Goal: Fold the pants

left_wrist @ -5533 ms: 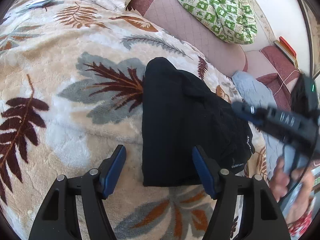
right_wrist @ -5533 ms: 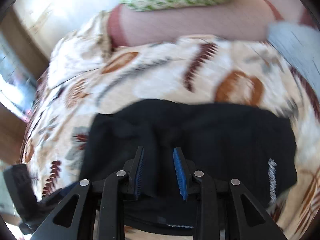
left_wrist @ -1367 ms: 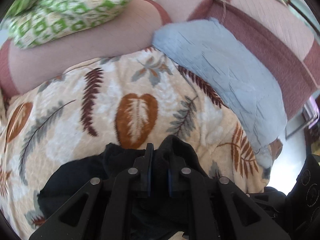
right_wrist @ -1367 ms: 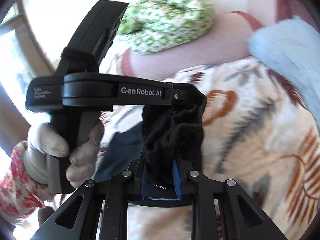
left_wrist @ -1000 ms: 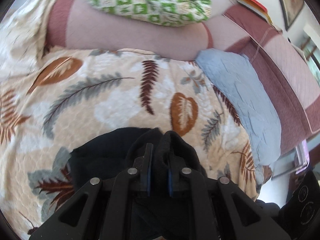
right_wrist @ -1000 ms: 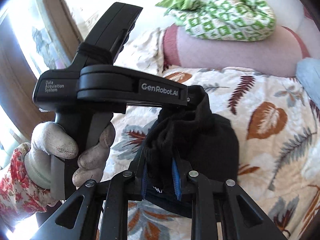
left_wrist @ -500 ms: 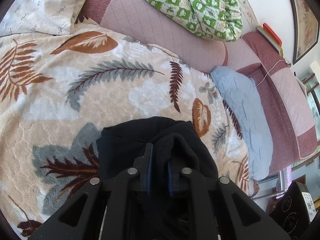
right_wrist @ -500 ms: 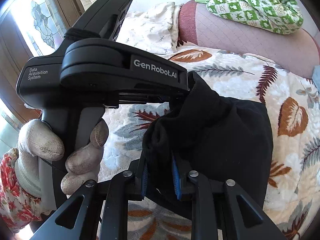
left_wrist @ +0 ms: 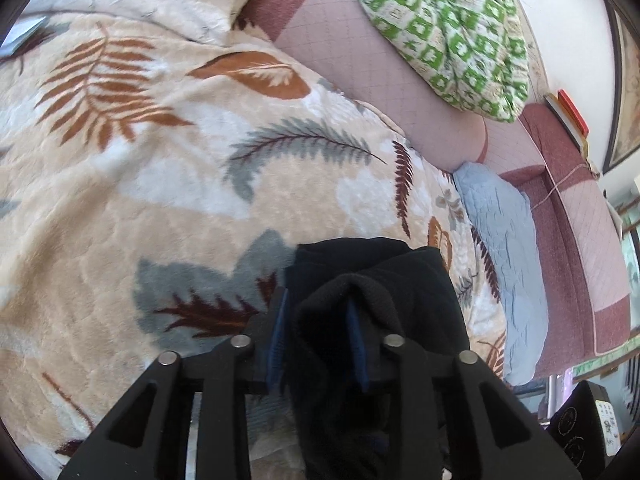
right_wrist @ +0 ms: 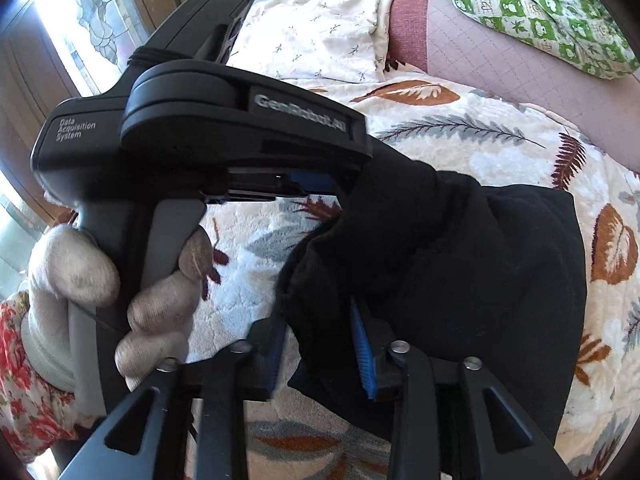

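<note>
**Both grippers letting go of folded black pants on leaf-print blanket**

Black pants [right_wrist: 480, 264] lying in a folded bundle on a cream blanket [left_wrist: 120, 208] printed with brown and grey leaves. One raised fold of the cloth standing up between the fingers of the left gripper [left_wrist: 318, 332], jaws opening, blue pads now parted around the fabric; hard to say from this angle whether either pad still brushes it. Same picture at the right gripper [right_wrist: 322, 344]: jaws opening, a narrow gap, a bunched edge of the pants between the blue pads but apparently no longer pinched. Seen from the right wrist, the left tool's black body held crosswise above the blanket by a gloved hand [right_wrist: 120, 292] with a red floral sleeve [right_wrist: 24, 384], its tip at the raised fold. Beyond the blanket, a pink quilted bolster [left_wrist: 360, 48] with a green-and-white checked pillow [left_wrist: 448, 28] on top, a pale blue cushion [left_wrist: 504, 240] to the side, and a white pillow [right_wrist: 320, 32] at the bed's far corner.
</note>
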